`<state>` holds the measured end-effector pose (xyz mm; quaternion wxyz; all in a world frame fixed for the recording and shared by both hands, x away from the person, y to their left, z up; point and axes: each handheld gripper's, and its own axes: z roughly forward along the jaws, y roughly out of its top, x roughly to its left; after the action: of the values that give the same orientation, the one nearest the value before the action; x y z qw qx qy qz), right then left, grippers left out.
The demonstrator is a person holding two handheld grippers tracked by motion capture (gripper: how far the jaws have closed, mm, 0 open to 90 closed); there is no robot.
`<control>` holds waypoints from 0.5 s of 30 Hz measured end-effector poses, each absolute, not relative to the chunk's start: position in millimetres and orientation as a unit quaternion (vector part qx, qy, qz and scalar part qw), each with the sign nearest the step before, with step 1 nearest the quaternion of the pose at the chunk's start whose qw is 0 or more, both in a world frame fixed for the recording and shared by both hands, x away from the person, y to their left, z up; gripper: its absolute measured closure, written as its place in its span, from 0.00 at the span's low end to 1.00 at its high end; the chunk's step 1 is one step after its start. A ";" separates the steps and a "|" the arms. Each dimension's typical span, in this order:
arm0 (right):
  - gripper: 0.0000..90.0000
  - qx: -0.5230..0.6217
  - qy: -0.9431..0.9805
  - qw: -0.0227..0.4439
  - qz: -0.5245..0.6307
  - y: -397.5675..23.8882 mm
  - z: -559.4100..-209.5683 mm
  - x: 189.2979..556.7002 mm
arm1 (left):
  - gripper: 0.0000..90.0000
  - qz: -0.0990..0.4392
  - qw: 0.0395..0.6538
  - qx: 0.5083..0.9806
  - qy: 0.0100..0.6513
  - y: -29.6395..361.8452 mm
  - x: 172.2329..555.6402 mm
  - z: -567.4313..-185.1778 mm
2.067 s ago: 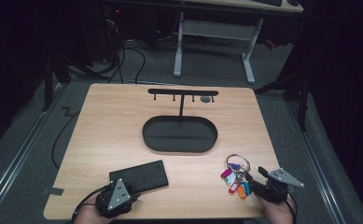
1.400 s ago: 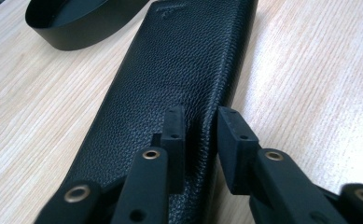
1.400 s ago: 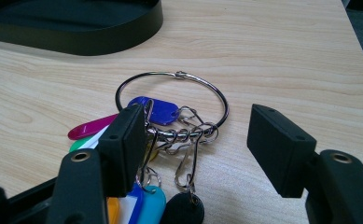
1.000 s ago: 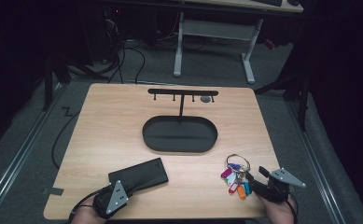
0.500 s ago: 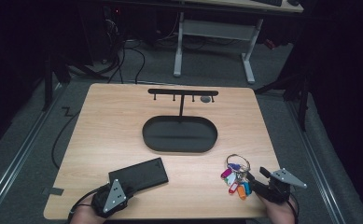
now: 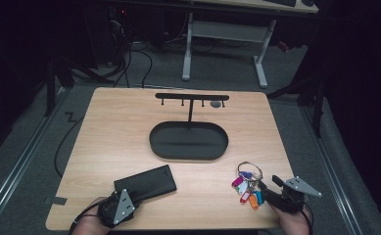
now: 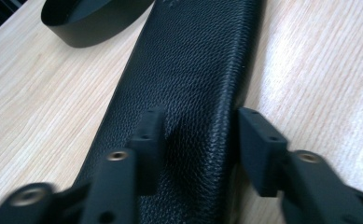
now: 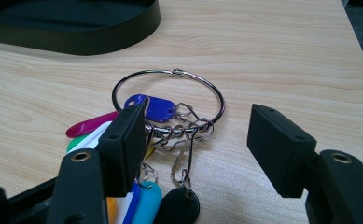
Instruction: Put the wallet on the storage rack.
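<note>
A black grained leather case [image 6: 145, 182] lies flat near the table's front left. My left gripper [image 6: 128, 195] is at its near end. In the left gripper view the case [image 7: 193, 56] runs away between the jaws. My left gripper [image 7: 200, 128] is open; its jaws have just been opening, one over the case's top and one by its right edge. A metal key ring with coloured tags [image 6: 247, 183] lies at the front right. My right gripper [image 6: 265, 192] stands open at it. In the right gripper view the ring [image 8: 170, 100] lies between the jaws of my right gripper [image 8: 198, 126], untouched.
A black oval tray [image 6: 154, 142] sits mid-table, with a black T-shaped hook stand [image 6: 192, 97] rising behind it. Its rim shows at the top of both gripper views [image 7: 90, 32] [image 8: 76, 39]. Bare wood lies around it. The table's front edge is just behind both hands.
The left gripper has shifted slightly at the case's near end. The right gripper, the keys and the case have stayed where they were.
</note>
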<state>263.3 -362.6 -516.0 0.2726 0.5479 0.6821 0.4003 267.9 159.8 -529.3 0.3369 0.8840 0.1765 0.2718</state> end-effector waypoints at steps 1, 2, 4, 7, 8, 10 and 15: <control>0.42 0.548 0.682 0.272 0.400 -362.4 -516.1 263.4 | 0.69 0.272 0.338 0.884 0.176 159.5 267.4 -529.0; 0.42 0.548 0.682 0.272 0.400 -362.4 -516.1 263.4 | 0.72 0.272 0.338 0.884 0.176 159.5 267.4 -529.0; 0.42 0.548 0.682 0.272 0.400 -362.1 -516.1 263.4 | 0.75 0.275 0.335 0.884 0.176 157.5 266.8 -528.3; 0.41 0.548 0.682 0.271 0.401 -362.2 -516.2 263.3 | 0.81 0.281 0.335 0.883 0.169 156.6 265.7 -527.2; 0.42 0.548 0.682 0.271 0.400 -362.4 -516.3 263.3 | 0.83 0.283 0.335 0.883 0.169 156.5 265.3 -526.6; 0.42 0.547 0.683 0.272 0.400 -362.8 -516.4 263.5 | 0.84 0.284 0.335 0.882 0.169 156.4 265.2 -526.4; 0.42 0.548 0.683 0.271 0.400 -363.9 -516.8 263.7 | 0.87 0.291 0.344 0.875 0.176 156.1 262.9 -520.3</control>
<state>263.7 -363.9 -516.8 0.2707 0.5480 0.6829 0.4002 262.9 156.1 -520.3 0.3440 0.8750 0.1765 0.2915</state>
